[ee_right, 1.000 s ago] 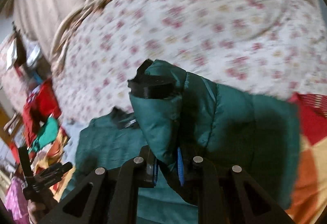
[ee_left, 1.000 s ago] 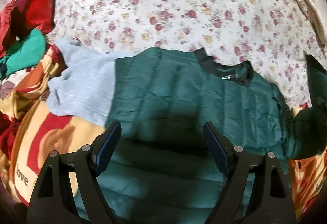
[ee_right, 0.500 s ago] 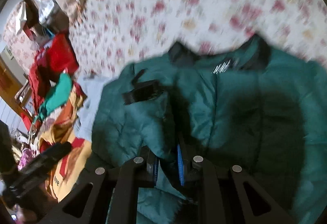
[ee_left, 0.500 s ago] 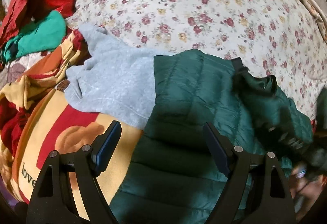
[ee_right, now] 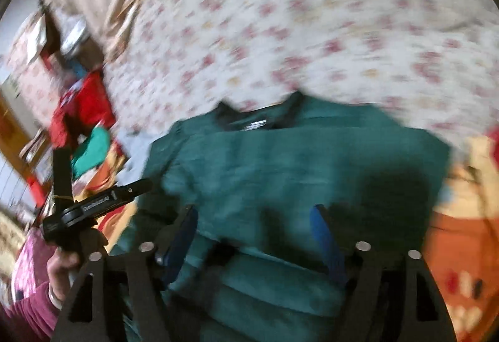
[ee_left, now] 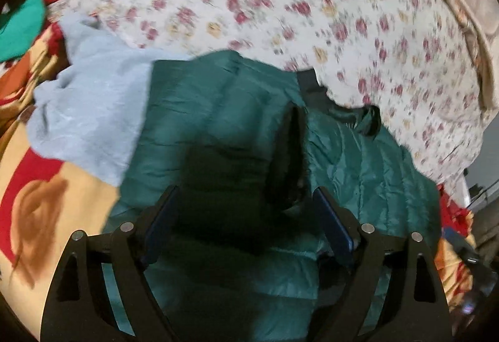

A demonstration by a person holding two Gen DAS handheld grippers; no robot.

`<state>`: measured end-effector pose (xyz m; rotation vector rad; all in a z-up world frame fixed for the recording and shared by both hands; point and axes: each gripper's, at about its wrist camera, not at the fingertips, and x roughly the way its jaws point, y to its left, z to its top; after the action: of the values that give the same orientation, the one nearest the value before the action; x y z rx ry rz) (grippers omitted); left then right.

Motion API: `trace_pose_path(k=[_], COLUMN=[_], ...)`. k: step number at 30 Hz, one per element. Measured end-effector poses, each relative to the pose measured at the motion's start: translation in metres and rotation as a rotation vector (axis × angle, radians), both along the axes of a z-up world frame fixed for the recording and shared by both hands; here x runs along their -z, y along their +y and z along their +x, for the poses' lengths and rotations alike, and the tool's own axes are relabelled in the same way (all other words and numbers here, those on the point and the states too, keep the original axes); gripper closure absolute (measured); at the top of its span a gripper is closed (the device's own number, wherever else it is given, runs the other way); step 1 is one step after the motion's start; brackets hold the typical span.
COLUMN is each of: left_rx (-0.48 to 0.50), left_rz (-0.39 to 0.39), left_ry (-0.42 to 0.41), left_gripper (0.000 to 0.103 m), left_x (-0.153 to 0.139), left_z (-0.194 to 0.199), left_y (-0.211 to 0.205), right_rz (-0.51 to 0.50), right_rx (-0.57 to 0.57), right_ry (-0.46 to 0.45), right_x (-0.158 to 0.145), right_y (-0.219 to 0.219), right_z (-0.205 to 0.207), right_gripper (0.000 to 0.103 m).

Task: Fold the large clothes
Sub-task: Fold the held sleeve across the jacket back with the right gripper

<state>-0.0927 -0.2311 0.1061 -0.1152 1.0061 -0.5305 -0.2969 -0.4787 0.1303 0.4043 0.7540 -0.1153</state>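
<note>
Both your grippers stand spread: right gripper (ee_right: 254,236) has just been opening, nothing pinched; left gripper (ee_left: 246,217) empty. Green jacket (ee_left: 224,136) lies below them, sleeve folded in toward twelve o'clock; bottom fold remains.

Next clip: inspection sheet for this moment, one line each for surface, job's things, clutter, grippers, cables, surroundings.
Surface: bed with floral sheet.
Job's things: green puffer jacket spread flat, its black-cuffed sleeve folded across the body.
Clutter: grey garment beside the jacket; patterned blanket; red and teal clothes.
Grippers: left gripper open; right gripper has just opened, nothing between its pads.
Cables: nothing seen.
Surroundings: blurred, cannot tell.
</note>
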Motion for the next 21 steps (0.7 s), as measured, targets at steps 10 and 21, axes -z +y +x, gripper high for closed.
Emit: trace_pose_path(k=[10, 21], left_rx=[0.100, -0.093], left_rz=[0.136, 0.157], left_ry=[-0.121, -0.172], left_gripper=[0.088, 0.095], left_x=[-0.013, -0.023], left_z=[0.003, 0.040], left_y=[-0.063, 0.027], right_rz=[0.159, 0.100], right_rx=[0.368, 0.252], right_ry=[0.053, 0.050], right_x=[0.043, 0.056], right_y=[-0.108, -0.077], right_z=[-0.083, 0.009], right_gripper=[0.025, 0.025])
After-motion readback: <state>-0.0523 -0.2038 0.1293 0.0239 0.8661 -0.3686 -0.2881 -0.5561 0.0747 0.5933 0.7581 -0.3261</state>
